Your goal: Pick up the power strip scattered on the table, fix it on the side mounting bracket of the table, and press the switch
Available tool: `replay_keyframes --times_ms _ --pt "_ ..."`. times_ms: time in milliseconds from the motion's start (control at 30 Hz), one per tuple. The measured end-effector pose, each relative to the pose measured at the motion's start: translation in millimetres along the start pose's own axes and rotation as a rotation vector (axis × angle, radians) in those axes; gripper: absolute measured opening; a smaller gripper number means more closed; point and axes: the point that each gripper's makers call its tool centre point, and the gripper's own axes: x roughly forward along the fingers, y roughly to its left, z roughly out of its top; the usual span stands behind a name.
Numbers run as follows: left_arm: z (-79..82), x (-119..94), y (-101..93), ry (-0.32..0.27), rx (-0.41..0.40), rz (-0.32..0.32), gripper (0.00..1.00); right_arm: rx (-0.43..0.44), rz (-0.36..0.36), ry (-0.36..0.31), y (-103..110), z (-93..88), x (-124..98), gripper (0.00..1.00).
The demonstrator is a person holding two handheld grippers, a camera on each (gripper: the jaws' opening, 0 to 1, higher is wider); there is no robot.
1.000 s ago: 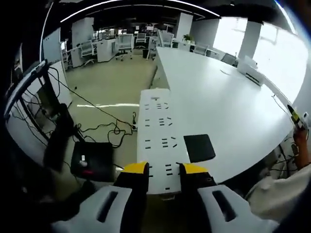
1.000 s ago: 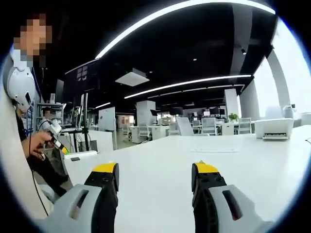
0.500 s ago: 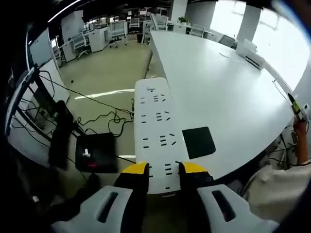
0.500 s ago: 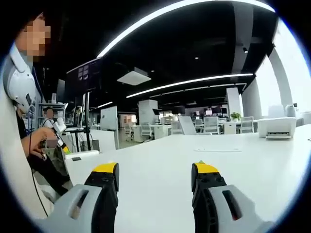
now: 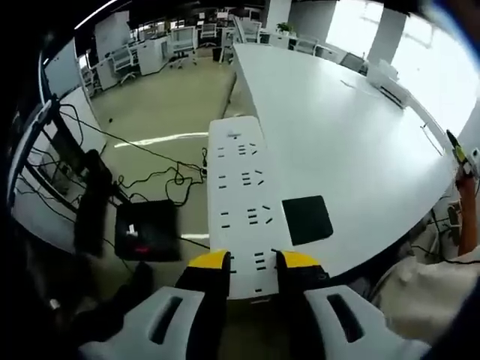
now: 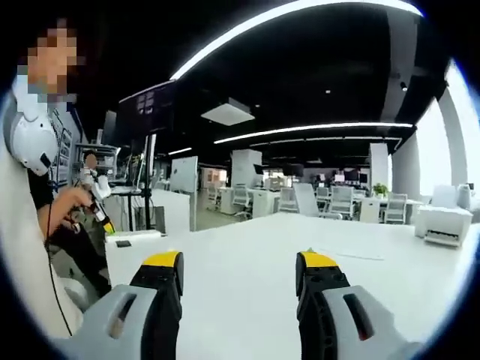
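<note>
Long white table [image 5: 352,157], edge running alongside the held strip; black square pad [image 5: 306,219] on it nr the edge. Long white multi-socket power strip [image 5: 241,202] carried off table, over floor w/ cables. Step, I judge: bring strip to side bracket; bracket not made out. Keep strip level, parallel w/ edge, grip firm at end.

L gripper [image 5: 253,261]: yellow-tipped jaws clamped on strip's near end.

R gripper [image 6: 240,262]: jaws wide apart, holding nothing, above tabletop.
</note>
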Motion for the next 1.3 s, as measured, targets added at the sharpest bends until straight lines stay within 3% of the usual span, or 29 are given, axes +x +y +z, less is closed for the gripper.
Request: replay_keyframes --times_ms 300,767,1033,1300 --pt "-0.6 0 -0.3 0.063 -0.005 0.003 0.3 -0.064 0.113 0.015 22 28.1 46 0.56" --pt "-0.3 0 -0.7 0.059 0.021 0.003 0.3 -0.124 0.233 0.041 48 51.6 98 0.53" --pt "-0.6 0 -1.3 0.086 0.005 0.007 0.3 -0.113 0.293 0.081 54 56.0 125 0.36" --pt "-0.8 0 -1.8 0.092 0.01 0.009 0.3 -0.072 0.322 0.078 52 66.7 153 0.28"
